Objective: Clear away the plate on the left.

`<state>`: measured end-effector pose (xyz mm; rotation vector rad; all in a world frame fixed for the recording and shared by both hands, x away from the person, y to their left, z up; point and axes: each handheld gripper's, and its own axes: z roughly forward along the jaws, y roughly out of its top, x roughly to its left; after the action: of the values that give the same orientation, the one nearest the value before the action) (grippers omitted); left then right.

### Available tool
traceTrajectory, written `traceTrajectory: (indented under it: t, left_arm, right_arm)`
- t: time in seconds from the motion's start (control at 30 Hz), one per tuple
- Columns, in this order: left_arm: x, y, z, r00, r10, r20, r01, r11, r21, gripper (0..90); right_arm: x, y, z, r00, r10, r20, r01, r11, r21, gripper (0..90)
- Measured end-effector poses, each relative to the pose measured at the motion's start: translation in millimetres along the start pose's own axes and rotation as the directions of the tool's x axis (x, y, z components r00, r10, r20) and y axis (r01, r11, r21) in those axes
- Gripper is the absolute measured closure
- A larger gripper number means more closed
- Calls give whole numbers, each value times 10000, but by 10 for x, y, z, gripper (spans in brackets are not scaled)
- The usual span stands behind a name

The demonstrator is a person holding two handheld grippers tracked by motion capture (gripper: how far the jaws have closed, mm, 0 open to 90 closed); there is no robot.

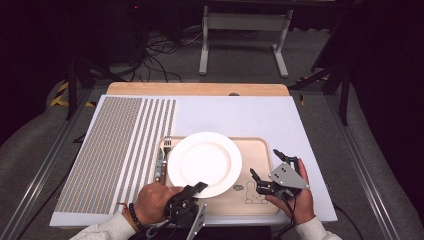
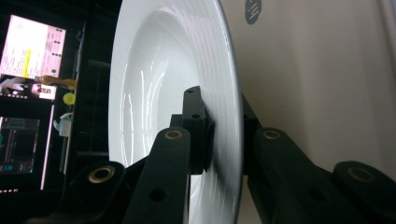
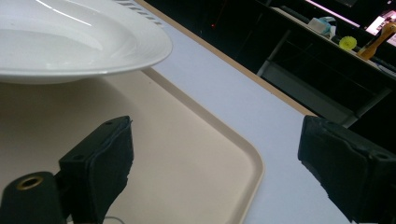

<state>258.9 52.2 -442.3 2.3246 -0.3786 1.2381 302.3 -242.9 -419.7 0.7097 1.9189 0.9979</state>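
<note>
White plate (image 1: 204, 162): we clamp its near rim in our left gripper (image 1: 196, 189).
Tray (image 1: 260, 150): beige, under it.
Fork (image 1: 166, 145): beside plate's left.
Right gripper (image 1: 267, 169): we hold it open over tray.

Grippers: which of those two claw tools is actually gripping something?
The left gripper, at the plate's near edge: its jaws pinch the white plate's rim. The right gripper hangs open over the beige tray's right side, holding nothing.

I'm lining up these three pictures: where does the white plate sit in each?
High view: white plate centre, on the beige tray.
Left gripper view: seen edge-on, rim clamped in the left tongs.
Right gripper view: top left.
Shared landmark: the tray.
</note>
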Motion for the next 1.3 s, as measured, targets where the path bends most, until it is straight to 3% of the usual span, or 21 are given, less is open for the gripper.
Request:
traceTrajectory:
  t: [0.33, 0.63, 0.87, 0.93, 1.07, 1.3]
  left_arm:
    - [-99, 26, 86, 9982, 326, 503, -329, 9995, 42, 811]
    - [-132, 24, 132, 9962, 360, 797, -358, 9994, -35, 803]
    - [-155, 21, 186, 9955, 288, 904, -276, 9995, -149, 808]
    - [-158, 18, 219, 9938, 312, 1069, -298, 9995, -144, 823]
    - [-182, 8, 256, 9936, 495, 1015, -487, 9988, -99, 824]
    - [-156, -23, 254, 9933, 58, 1156, -22, 9995, -310, 820]
  right_arm:
    - [4, -3, 0, 10000, -9, -35, 9, 10000, 9, 117]
    - [3, -5, 3, 10000, -13, -83, 13, 10000, 2, 117]
    - [7, -7, 8, 9999, -47, -144, 47, 10000, -11, 117]
    - [6, -9, 10, 9999, -38, -139, 38, 10000, 1, 117]
    - [7, -11, 11, 9999, -71, -157, 72, 10000, 8, 117]
    - [13, -13, 13, 9997, -103, -240, 103, 9999, 12, 117]
